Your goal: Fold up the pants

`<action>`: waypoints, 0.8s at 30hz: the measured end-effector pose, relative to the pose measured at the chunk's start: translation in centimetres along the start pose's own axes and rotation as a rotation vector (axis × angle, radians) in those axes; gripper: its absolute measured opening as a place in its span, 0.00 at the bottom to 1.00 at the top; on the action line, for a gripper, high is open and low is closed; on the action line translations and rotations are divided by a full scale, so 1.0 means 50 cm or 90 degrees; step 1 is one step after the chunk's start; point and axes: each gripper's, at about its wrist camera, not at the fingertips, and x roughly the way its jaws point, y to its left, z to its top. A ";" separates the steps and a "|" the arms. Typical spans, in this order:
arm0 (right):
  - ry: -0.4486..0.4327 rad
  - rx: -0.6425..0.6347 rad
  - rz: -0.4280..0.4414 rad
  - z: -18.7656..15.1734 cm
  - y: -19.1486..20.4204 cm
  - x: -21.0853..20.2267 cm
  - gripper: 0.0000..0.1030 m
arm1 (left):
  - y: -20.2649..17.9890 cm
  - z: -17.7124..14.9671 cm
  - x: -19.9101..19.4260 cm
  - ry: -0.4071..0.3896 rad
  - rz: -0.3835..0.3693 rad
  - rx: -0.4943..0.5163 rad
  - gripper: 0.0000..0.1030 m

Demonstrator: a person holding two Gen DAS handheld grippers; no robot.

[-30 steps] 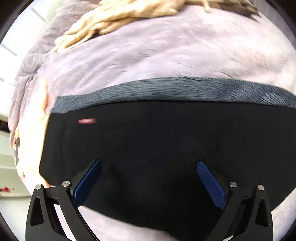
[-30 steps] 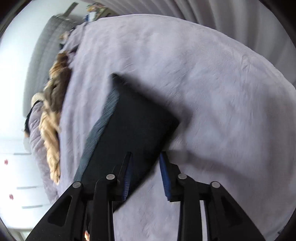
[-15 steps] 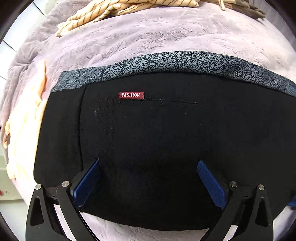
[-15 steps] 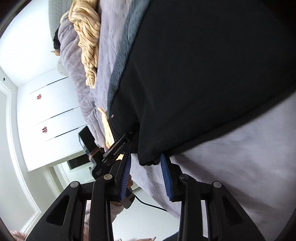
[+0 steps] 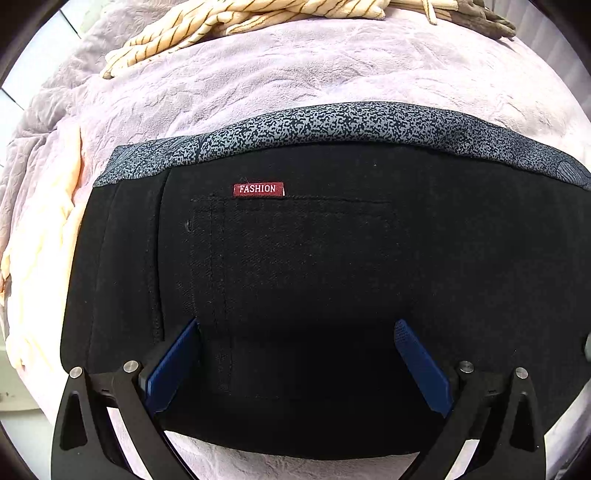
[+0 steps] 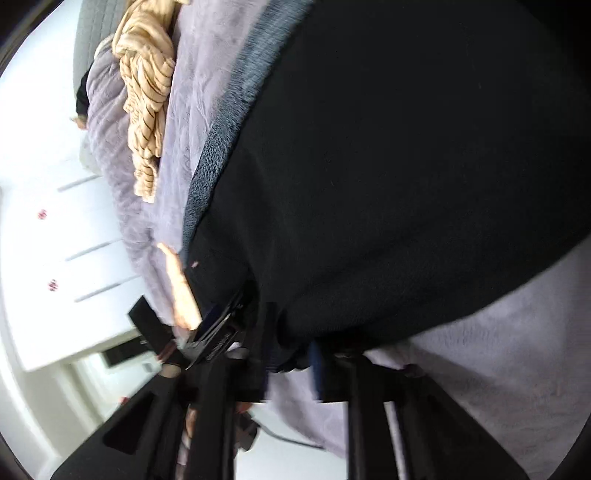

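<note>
The folded black pants point(image 5: 314, 277) lie flat on a lilac bedspread point(image 5: 295, 81). They have a speckled grey waistband point(image 5: 332, 125) at the far edge and a red FASHION label point(image 5: 258, 189). My left gripper point(image 5: 295, 354) is open, its blue pads spread wide just above the near part of the pants, holding nothing. In the right wrist view the pants point(image 6: 406, 166) fill the frame. My right gripper point(image 6: 291, 354) is nearly closed around the folded near edge of the black cloth; the view is blurred.
A cream striped garment point(image 5: 240, 22) lies bunched at the far side of the bed, also in the right wrist view point(image 6: 147, 81). White cupboard doors point(image 6: 44, 240) and the other hand-held gripper point(image 6: 207, 332) show at the left of the right wrist view.
The left gripper has come closer over the pants and stayed open. The right gripper has swung low to the pants' edge, and the cloth now lies between its fingers.
</note>
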 end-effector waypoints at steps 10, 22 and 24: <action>0.025 -0.093 -0.094 -0.039 -0.001 -0.055 0.15 | -0.021 -0.005 -0.077 0.026 -0.006 -0.002 1.00; -0.023 -0.209 -0.319 0.030 0.007 -0.087 0.52 | -0.159 -0.074 -0.076 0.040 -0.055 0.022 1.00; -0.022 -0.204 -0.301 0.018 0.001 -0.104 0.52 | -0.147 -0.075 -0.084 0.045 -0.055 0.024 1.00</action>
